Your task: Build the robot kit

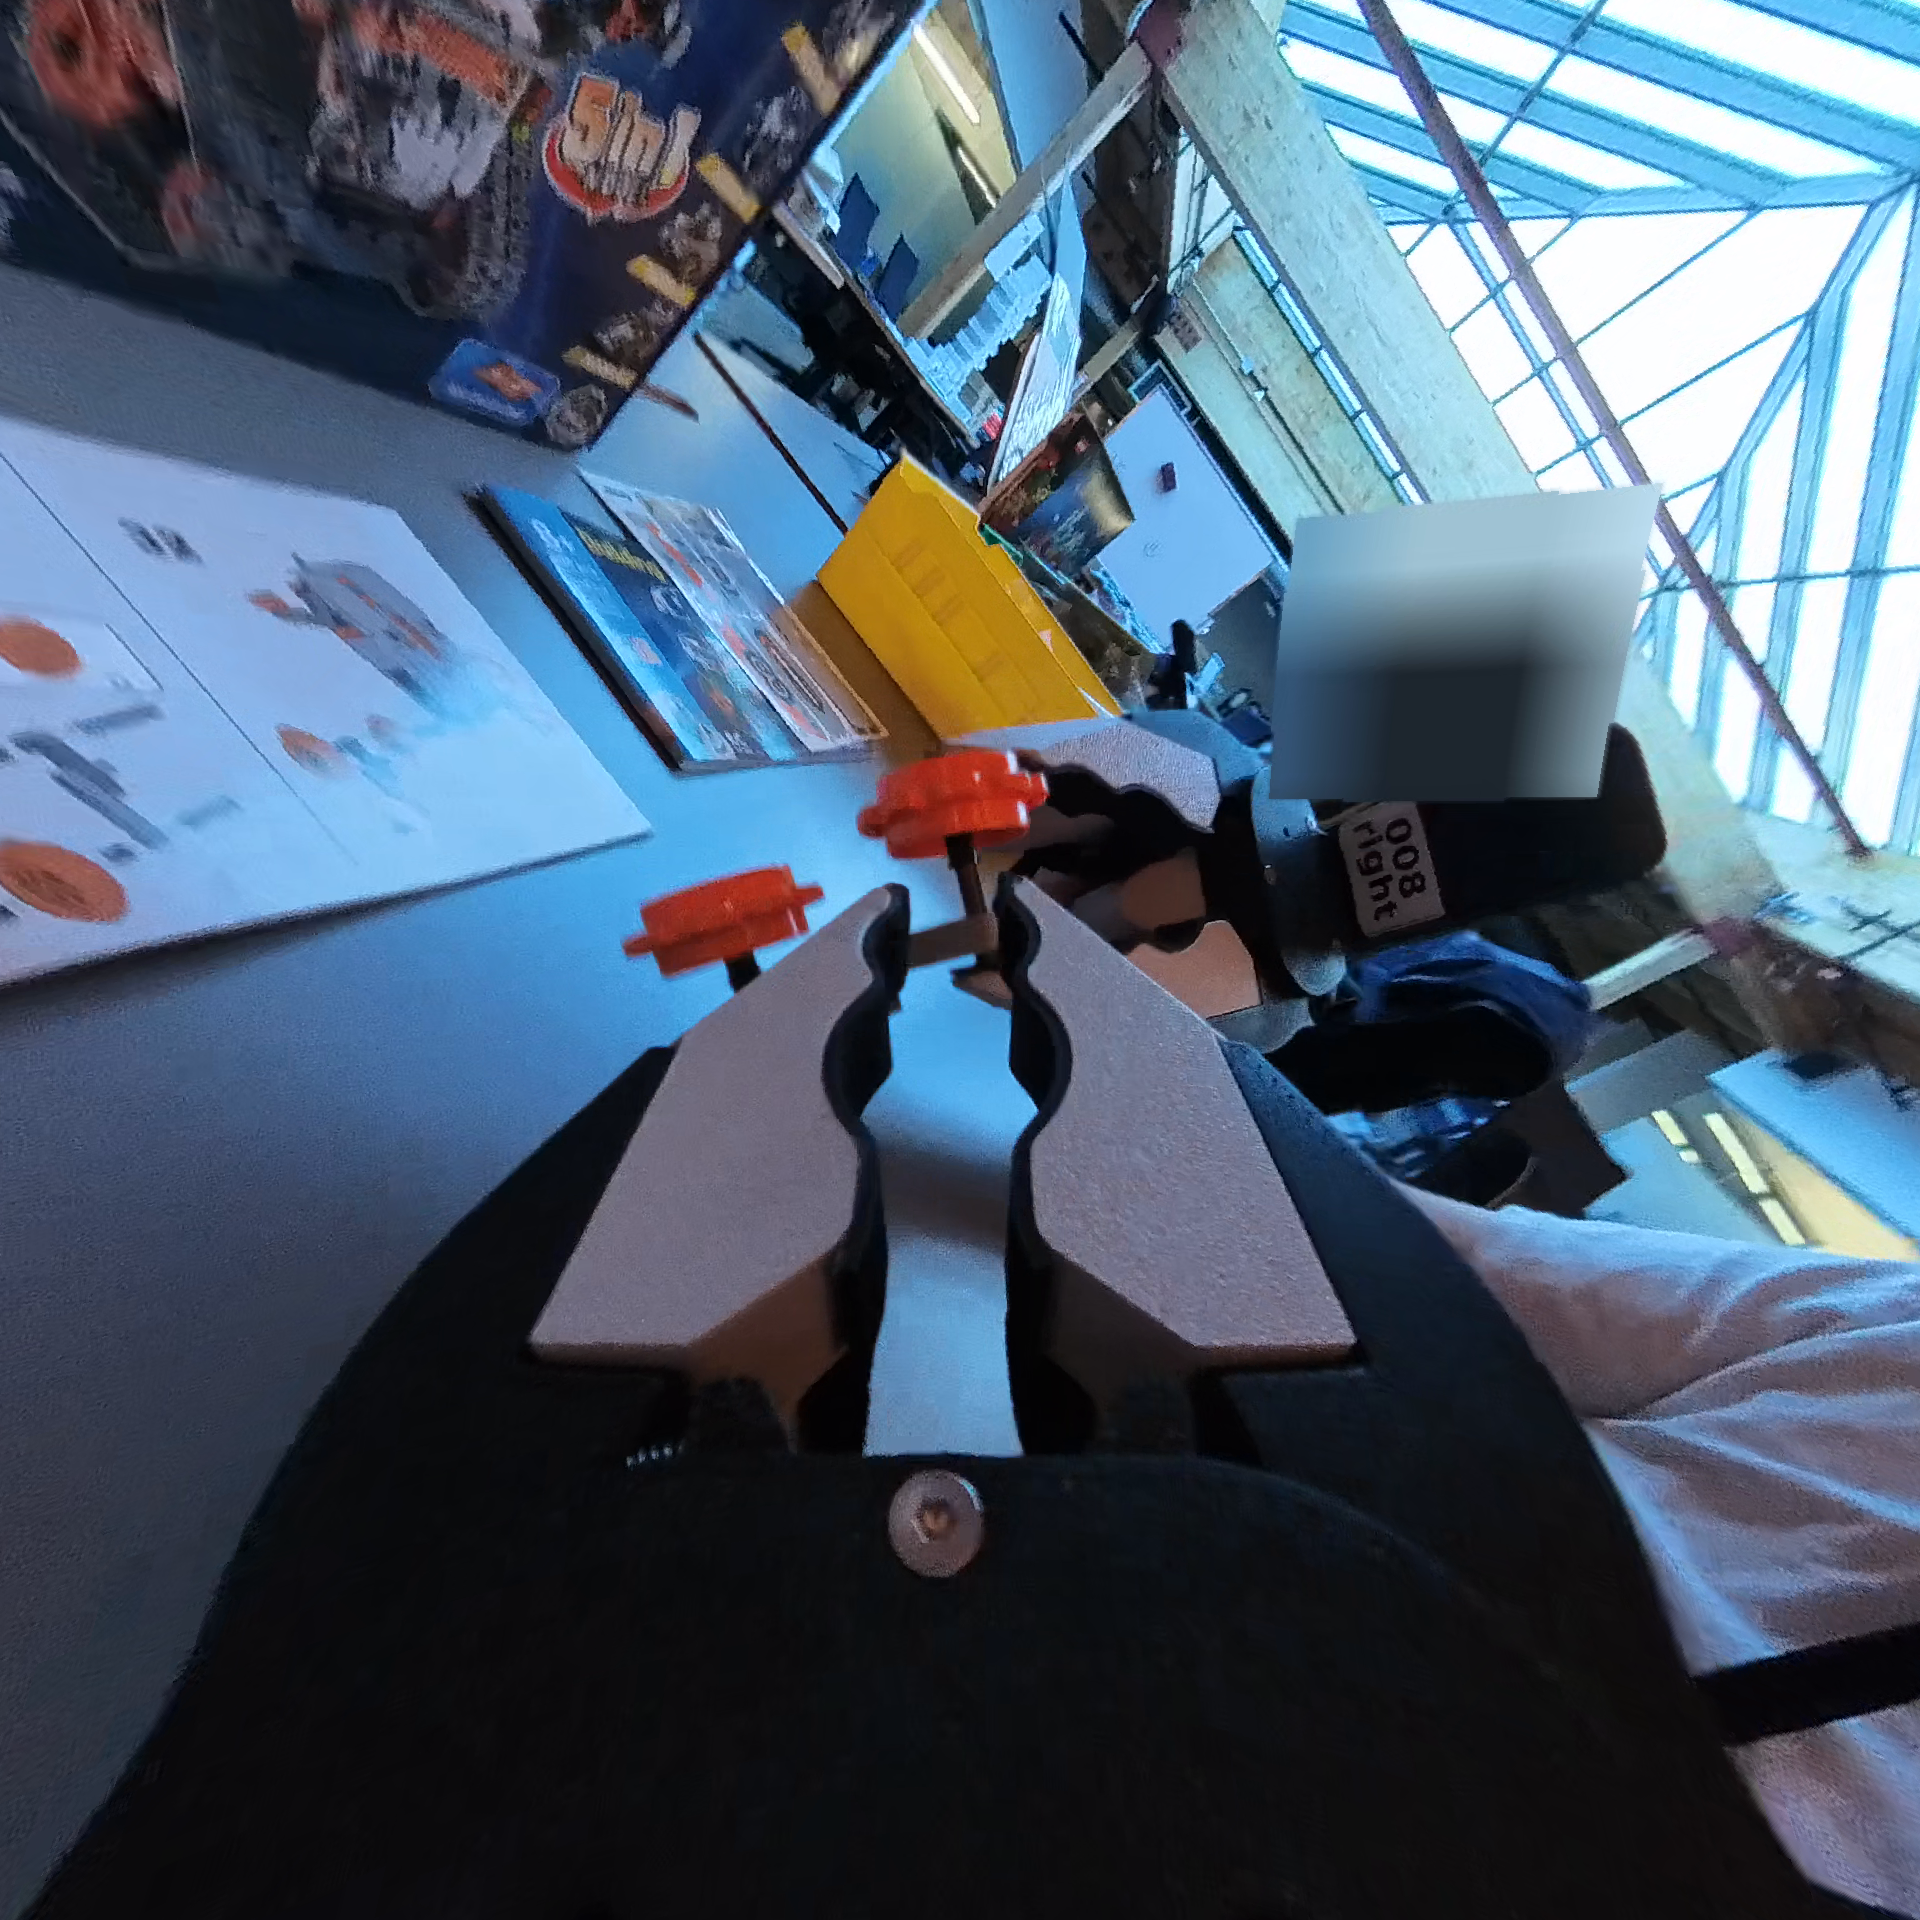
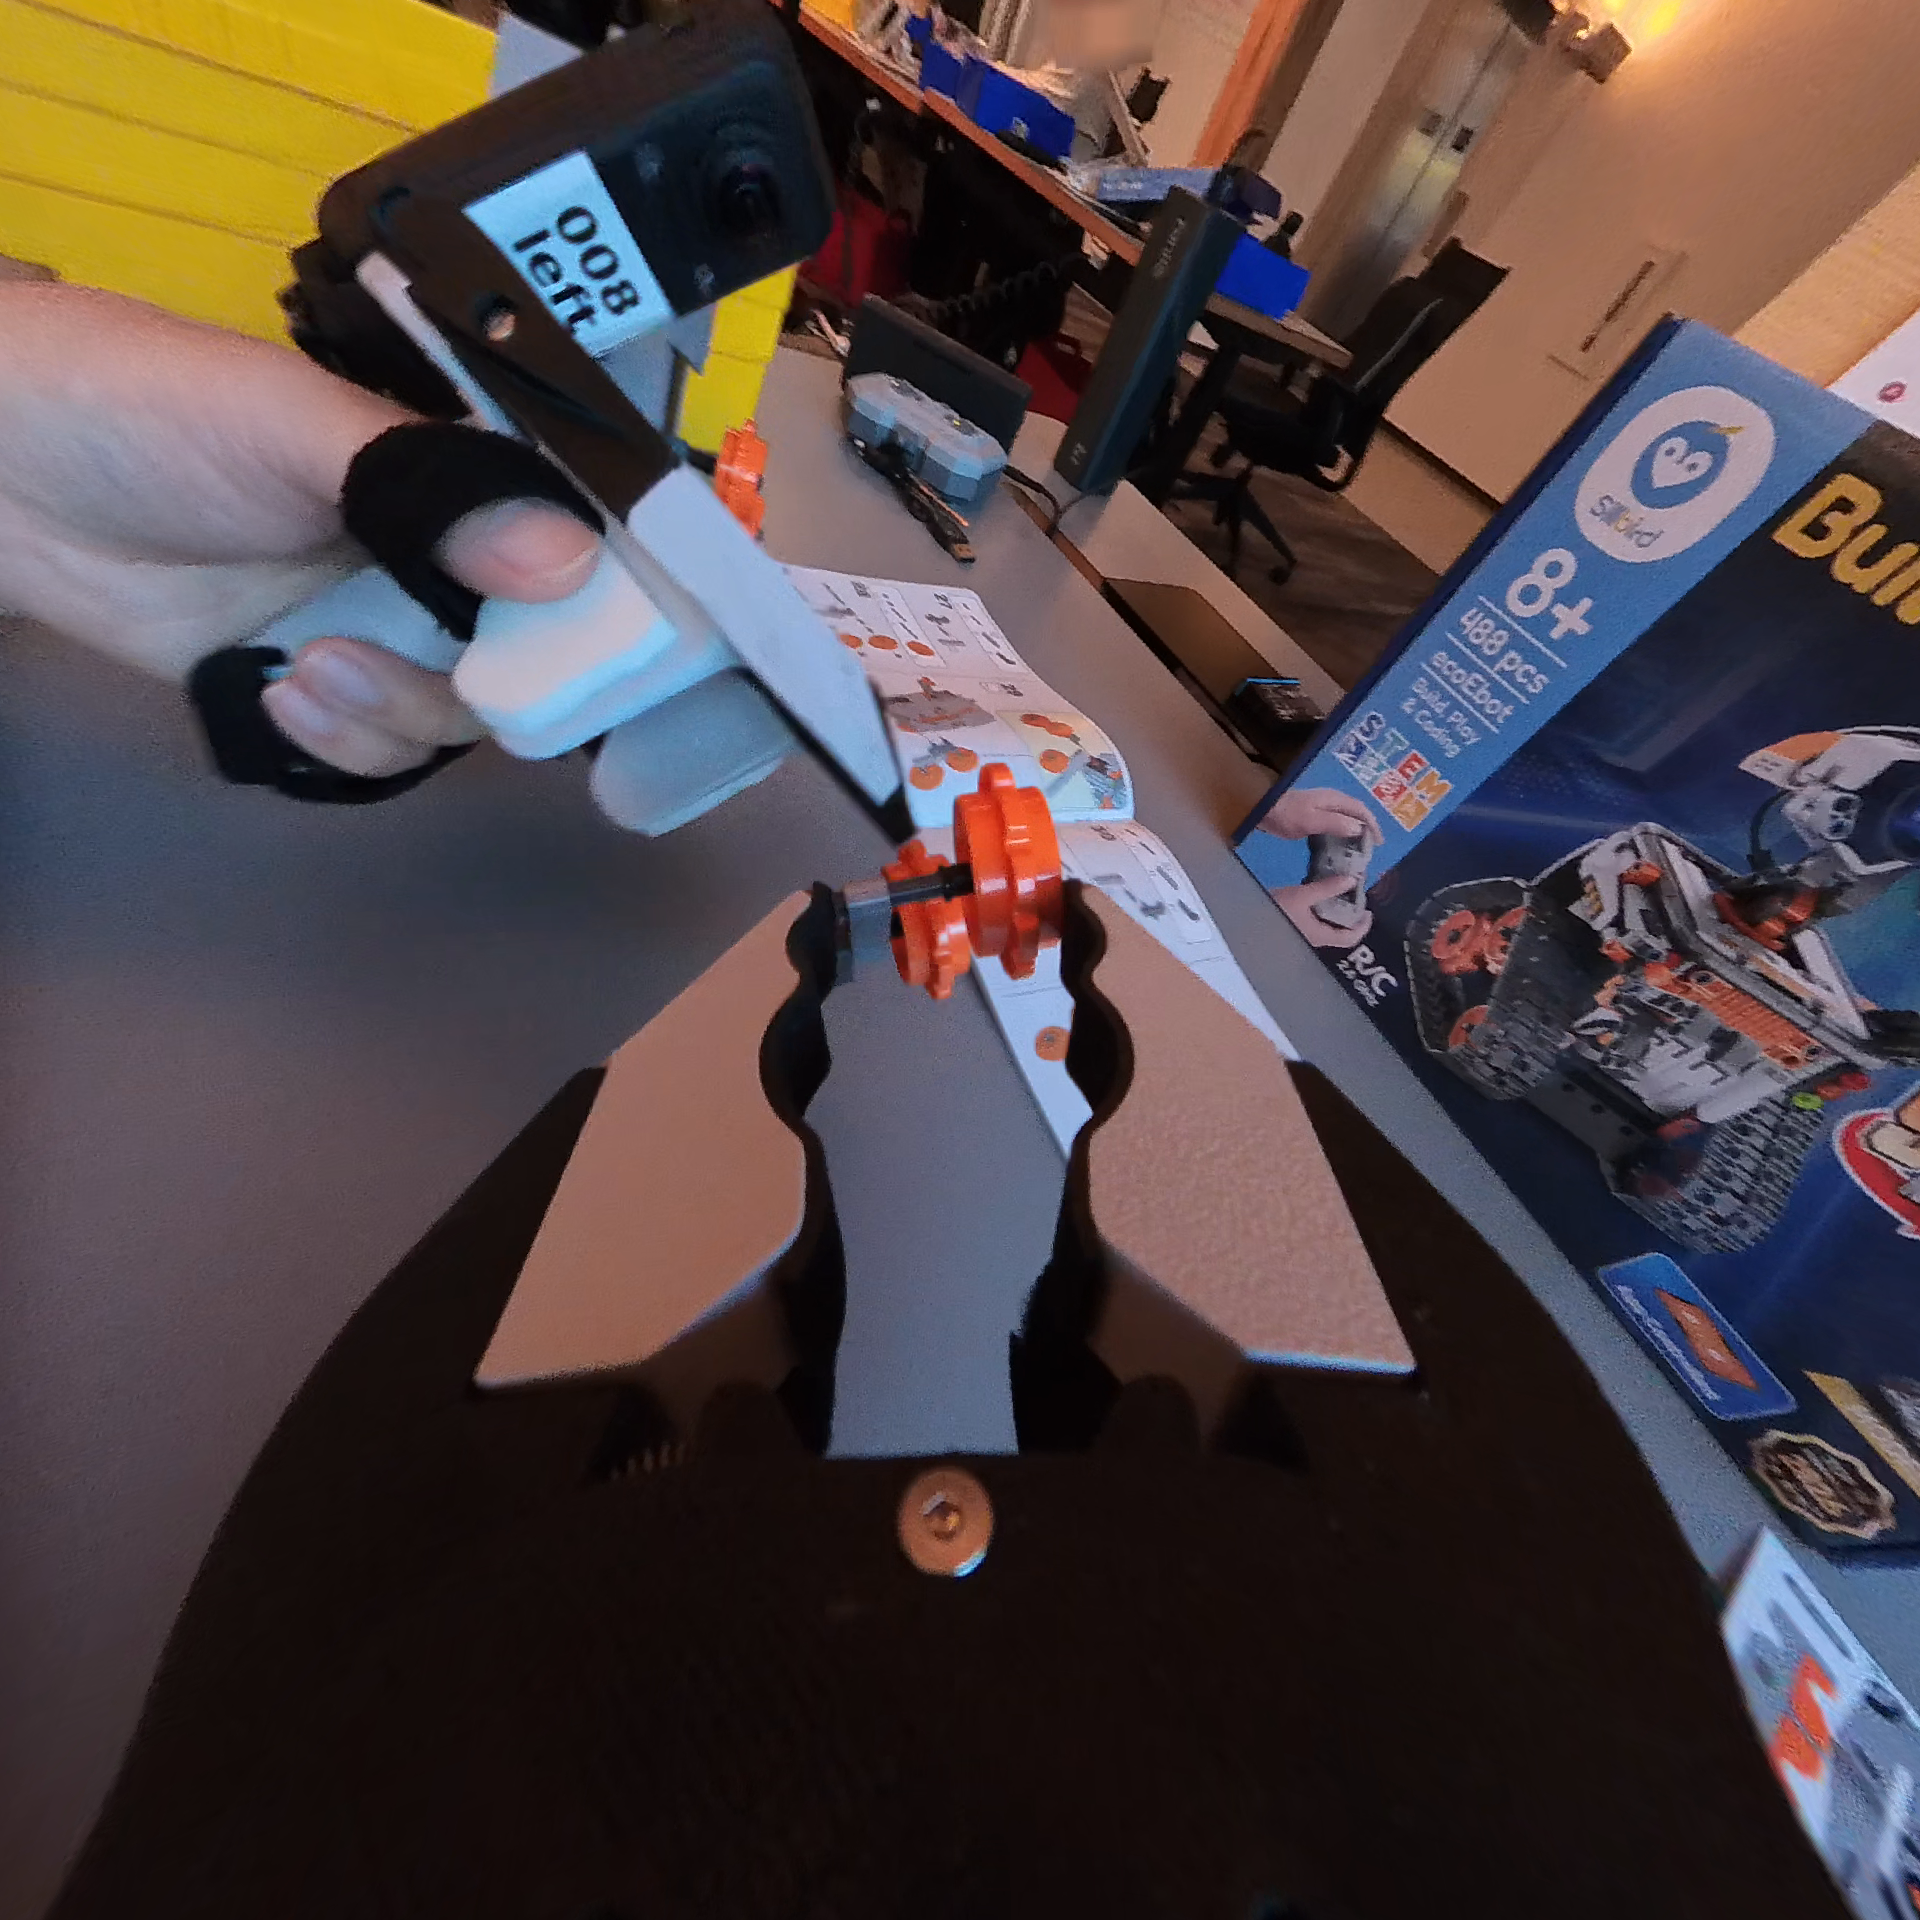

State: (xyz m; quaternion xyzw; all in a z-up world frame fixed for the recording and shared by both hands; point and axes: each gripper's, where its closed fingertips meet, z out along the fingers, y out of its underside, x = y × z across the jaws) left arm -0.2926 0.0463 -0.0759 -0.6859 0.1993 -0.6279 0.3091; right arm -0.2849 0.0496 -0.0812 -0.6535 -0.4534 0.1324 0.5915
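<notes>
Both claws, left (image 1: 951, 940) and right (image 2: 940, 914), clamp the orange-wheeled axle assembly (image 2: 971, 894), its axle lying crosswise.

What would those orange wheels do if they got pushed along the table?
The orange wheels are round, so they'd probably roll, though their teeth might slow them. Small hard plastic on a thin axle and grey piece, they're likely light and stiff.

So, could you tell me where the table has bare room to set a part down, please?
The grey tabletop is bare left of the right tool, under the hand holding the left tool. Crowded: both tools shut on the orange-wheeled axle assembly, white instruction booklet behind, blue cardboard box right.
</notes>
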